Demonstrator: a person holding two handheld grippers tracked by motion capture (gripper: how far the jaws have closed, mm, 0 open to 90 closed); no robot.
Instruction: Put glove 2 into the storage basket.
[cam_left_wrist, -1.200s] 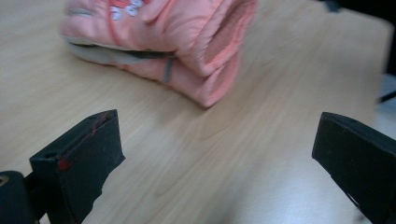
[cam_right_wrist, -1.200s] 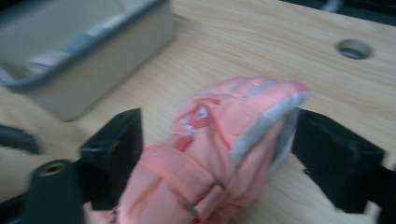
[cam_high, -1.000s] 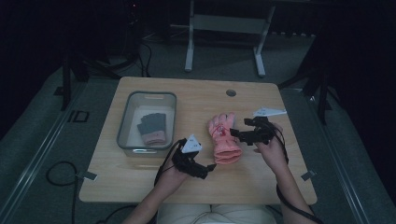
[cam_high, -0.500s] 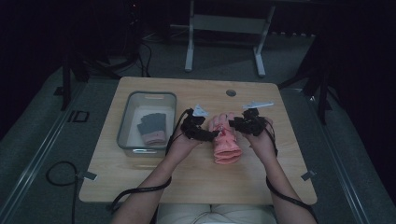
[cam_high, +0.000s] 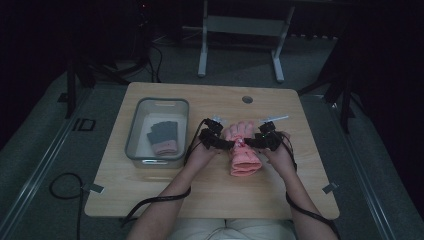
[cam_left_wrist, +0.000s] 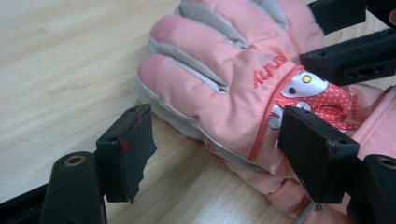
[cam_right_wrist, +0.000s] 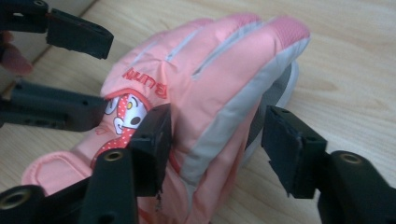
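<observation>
So closest to me are my two forearms coming up from the bottom edge in the high view, one gripper in each hand, both meeting at the one pink glove lying flat on the wooden table, roughly in the middle and a bit to the right. My left gripper has just been closing: in the left gripper view the glove's edge sits between the jaws, one pad resting on the printed back of the glove and the other pad still clear of it over bare wood, so it's spread, not pinching. My right gripper has just been opening again: in the right gripper view one pad is against the back of the glove near the cartoon print, the other stands off from the grey side strip with a gap, so also spread around the glove's edge rather than clamped. Those two close views show stuff the high view can't: the polka-dot cartoon character, the red lettering, the grey seams between the fingers. The high view gives what they miss: further off to the left, one clear plastic bin holding one dark grey glove with a pinkish cuff, well apart from the pink one, and one small round hole near the table's far edge
</observation>
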